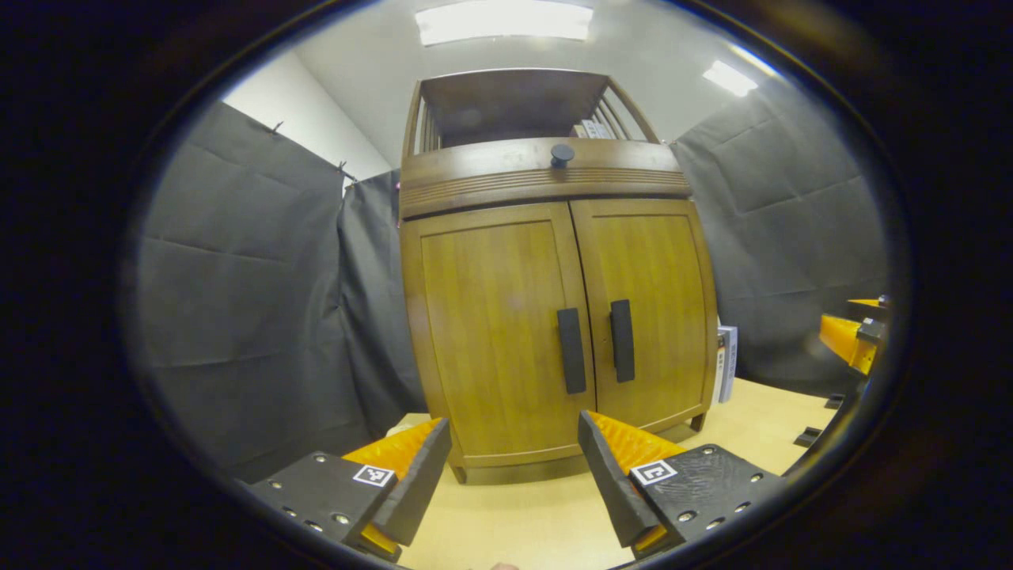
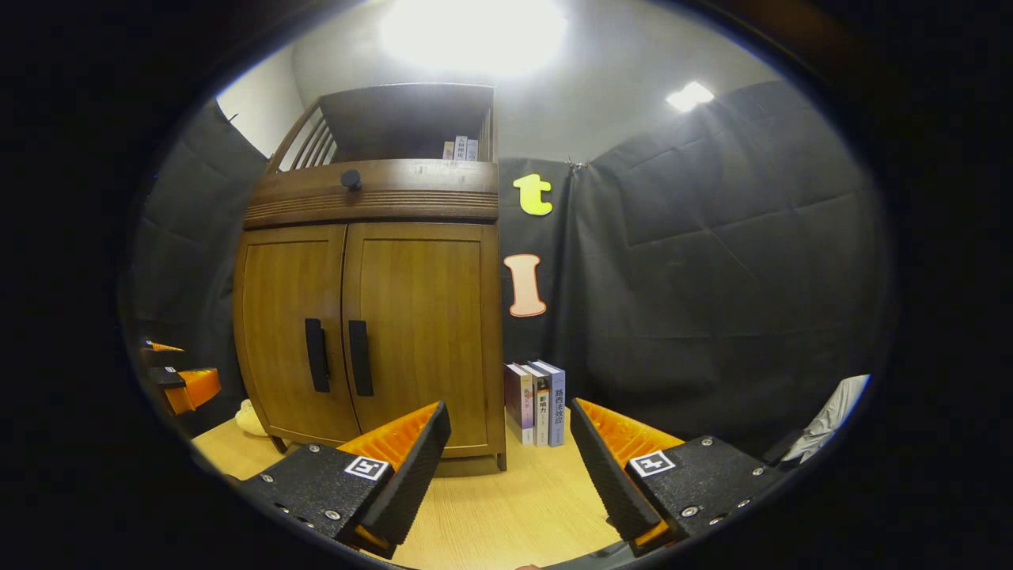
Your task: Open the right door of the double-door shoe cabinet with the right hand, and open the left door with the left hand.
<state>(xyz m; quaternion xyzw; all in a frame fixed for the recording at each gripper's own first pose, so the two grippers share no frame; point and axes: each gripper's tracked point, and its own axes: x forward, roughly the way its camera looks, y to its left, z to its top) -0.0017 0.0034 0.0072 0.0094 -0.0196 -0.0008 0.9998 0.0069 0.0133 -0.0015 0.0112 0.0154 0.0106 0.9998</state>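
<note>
Upright shoe cabinet, vertical door handles

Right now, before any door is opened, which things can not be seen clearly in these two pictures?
- Inside of the shoe cabinet: hidden in both views by the closed left door and right door.
- Books on top shelf: too small to read, right gripper view.
- Pale object beside the cabinet: half hidden by its corner, right gripper view.
- Right tool: cut off by the edge, left gripper view.
</note>
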